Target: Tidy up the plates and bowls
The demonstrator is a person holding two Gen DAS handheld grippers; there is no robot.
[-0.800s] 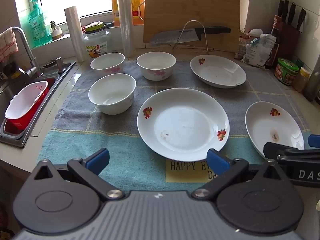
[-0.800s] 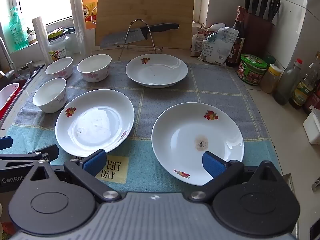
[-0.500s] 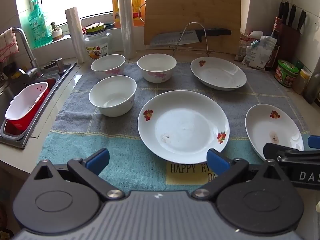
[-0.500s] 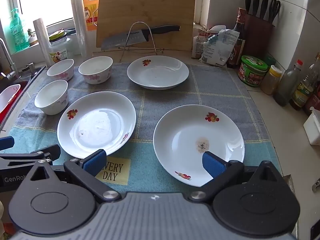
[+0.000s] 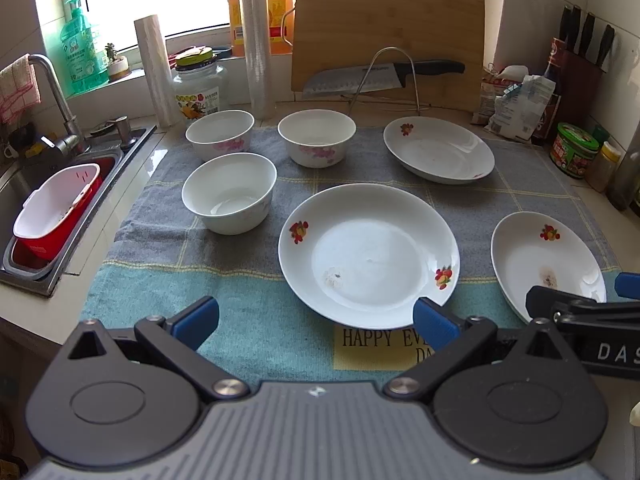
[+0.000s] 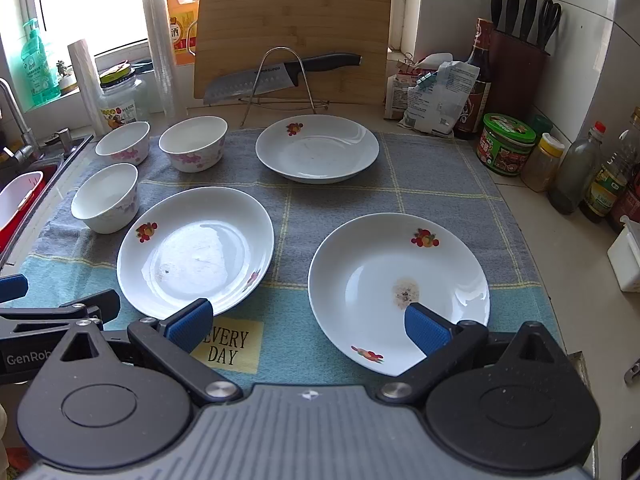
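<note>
Left tongs (image 5: 316, 322): standing wide open, gripping nothing, and hovering over the near edge of the towel, angled down; the right-hand blue pad is overlapping the near rim of the middle plate in view, contact not determinable.
Right tongs (image 6: 308, 326): standing wide open, gripping nothing, and hovering above the near rim of the right plate; the right-hand blue pad is showing over the plate's inner surface.
Towel (image 6: 420, 184): lying flat on the tabletop (image 6: 560, 280), grey at the far part and teal at the near part, carrying all plates and bowls.
Middle plate (image 5: 368, 256): sitting upright near the towel's front centre, showing a small smudge inside.
Right plate (image 6: 398, 288): sitting upright at the front right, well apart from the middle plate, showing a brown stain near its centre.
Far plate (image 6: 316, 148): sitting at the back, in front of the knife stand (image 6: 280, 80).
Bowls: three sitting upright at the left; near bowl (image 5: 229, 192) just left of the middle plate; far-left bowl (image 5: 220, 134) and far-centre bowl (image 5: 317, 138) lying side by side behind it.
Sink (image 5: 24, 264): lying left of the towel, holding a red and white basin (image 5: 56, 208).
</note>
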